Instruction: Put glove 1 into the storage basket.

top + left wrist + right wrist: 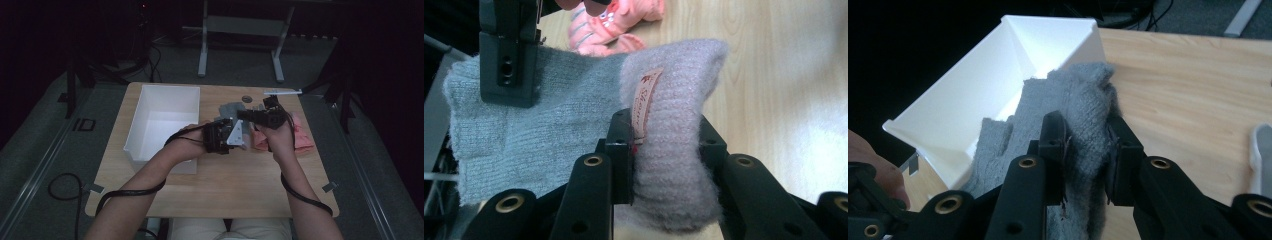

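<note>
A grey knitted garment (230, 108) with a pale lilac cuff (676, 115) hangs stretched between both grippers above the table. My left gripper (664, 145) is shut on the cuff, beside a small sewn-in label (644, 100). In the right gripper view, my right gripper (1087, 150) is shut on a bunched fold of the grey knit (1080, 100). In the high view the left gripper (235, 132) and the right gripper (243, 115) meet over the table's middle, jaws facing each other. The right gripper's jaw (506, 65) pinches the far grey end in the left gripper view.
A white open bin (165, 97) stands on the wooden table (225, 185) at the left. Pink cloth (303, 138) lies at the right, below the held garment. A small dark round object (247, 98) and a white bar (283, 91) lie near the far edge.
</note>
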`<state>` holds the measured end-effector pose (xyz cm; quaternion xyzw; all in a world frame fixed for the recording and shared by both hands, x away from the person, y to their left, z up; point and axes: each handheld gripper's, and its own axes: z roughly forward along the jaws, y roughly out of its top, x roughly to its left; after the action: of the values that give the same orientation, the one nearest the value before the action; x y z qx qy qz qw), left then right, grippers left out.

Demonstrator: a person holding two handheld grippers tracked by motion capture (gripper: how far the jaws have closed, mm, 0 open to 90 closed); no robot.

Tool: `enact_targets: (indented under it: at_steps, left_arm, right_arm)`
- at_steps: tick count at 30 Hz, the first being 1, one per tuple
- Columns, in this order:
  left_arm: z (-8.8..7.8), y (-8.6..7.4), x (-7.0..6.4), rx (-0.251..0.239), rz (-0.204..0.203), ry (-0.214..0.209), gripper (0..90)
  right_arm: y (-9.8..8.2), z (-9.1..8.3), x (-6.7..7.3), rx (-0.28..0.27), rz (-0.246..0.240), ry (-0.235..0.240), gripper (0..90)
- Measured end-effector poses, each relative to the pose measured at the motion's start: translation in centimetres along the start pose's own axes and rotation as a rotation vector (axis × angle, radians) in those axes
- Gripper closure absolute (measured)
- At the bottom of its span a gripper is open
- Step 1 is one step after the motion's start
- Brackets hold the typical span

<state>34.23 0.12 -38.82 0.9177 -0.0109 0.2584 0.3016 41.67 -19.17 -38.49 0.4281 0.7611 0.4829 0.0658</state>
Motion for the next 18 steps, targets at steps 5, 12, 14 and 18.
enact_targets:
  at_steps: [5,12,14,18]
  left_arm:
    - [-1.5,-1.0,1.0,0.011,0.008,0.015,68.8]
    - [-3.8,-3.0,2.1,0.036,0.020,0.027,68.8]
    - [-4.4,-3.7,2.4,0.045,0.028,0.031,68.7]
    - [-5.7,-5.3,2.7,0.048,0.014,0.029,68.7]
  right_arm:
    - [1.6,1.0,1.3,-0.002,-0.017,0.013,73.7]
    - [3.3,3.1,3.2,0.006,-0.042,0.031,73.7]
    - [3.6,3.8,3.8,0.011,-0.045,0.041,73.7]
    - [4.2,5.2,5.2,0.012,-0.053,0.056,73.6]
